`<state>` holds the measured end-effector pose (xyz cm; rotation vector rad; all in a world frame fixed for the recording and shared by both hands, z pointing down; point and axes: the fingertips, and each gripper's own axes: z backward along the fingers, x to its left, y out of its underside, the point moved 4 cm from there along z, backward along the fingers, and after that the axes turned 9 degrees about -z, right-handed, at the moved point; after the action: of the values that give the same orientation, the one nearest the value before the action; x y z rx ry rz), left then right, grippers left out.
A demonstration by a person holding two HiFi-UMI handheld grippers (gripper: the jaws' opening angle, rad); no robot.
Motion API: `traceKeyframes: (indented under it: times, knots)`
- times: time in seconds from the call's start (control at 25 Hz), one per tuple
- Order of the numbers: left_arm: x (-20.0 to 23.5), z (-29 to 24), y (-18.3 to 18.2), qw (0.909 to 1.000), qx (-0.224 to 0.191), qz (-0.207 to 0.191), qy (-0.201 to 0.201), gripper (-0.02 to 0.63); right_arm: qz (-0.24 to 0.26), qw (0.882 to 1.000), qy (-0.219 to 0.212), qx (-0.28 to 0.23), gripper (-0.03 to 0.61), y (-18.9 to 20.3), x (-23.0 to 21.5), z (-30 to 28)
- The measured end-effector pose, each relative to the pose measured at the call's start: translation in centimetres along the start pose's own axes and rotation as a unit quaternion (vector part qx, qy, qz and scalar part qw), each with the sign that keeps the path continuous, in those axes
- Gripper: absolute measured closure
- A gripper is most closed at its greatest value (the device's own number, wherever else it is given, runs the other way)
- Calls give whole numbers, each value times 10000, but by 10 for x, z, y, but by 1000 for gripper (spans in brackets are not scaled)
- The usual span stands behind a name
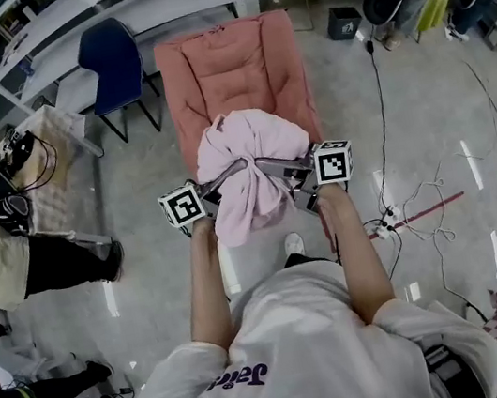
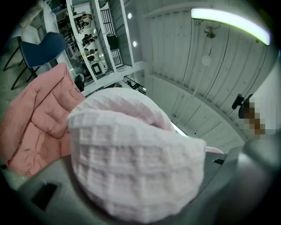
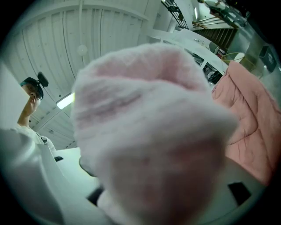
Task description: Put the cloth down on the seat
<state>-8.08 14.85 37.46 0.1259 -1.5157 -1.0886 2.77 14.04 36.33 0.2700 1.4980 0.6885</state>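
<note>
Far left, a bystander [image 1: 1, 256] in a beige top and dark trousers stands on the grey floor [image 1: 148, 278]. Beyond, a blue chair [image 1: 113, 60] stands by white shelving [image 1: 56, 22]. Left gripper [image 1: 230, 174]: jaws angled in toward the middle and closed on a thick fold of the cloth [image 1: 252, 135]. In the left gripper view the pale pink waffle weave [image 2: 136, 162] fills the whole gap between the grey jaws and bulges over them. The cloth is bunched into one loose bundle slung between both grippers. It is up off the floor, in front of the seat [image 1: 229, 63] and over its near edge, with a tail hanging below the left jaws. Cannot tell whether it touches the cushion. The seat is a salmon quilted pad, otherwise bare. Right gripper [image 1: 273, 164]: mirrors the left, jaws clamped on the other side of the bundle. Its own view is filled by blurred pink fabric [image 3: 153, 132], with the seat [image 3: 252, 127] at the right edge. Far right, cables [image 1: 420, 201] trail over the floor.
</note>
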Motion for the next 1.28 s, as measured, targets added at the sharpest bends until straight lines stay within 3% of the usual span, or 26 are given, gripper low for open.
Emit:
traceKeyframes:
  times: [0.2,0.6,0.8,1.04,1.28]
  knots:
    - [38,-49,-24,9997,-36,-7,-249,324,-224,9997,50,93,244,-53,-46,1]
    - [118,-55,-17,9948,-100,461,-899,316,-913,9946,309,384,229,-62,-126,-21]
    - [144,-59,-12,9955,144,377,-859,316,-957,9938,394,408,224,-58,-154,-24]
    - [241,-82,-17,9909,502,675,-1046,316,-1228,9874,824,559,224,-79,-246,-46]
    - [322,-89,-12,9804,975,878,-1472,316,-1385,9799,1268,677,224,-79,-327,-63]
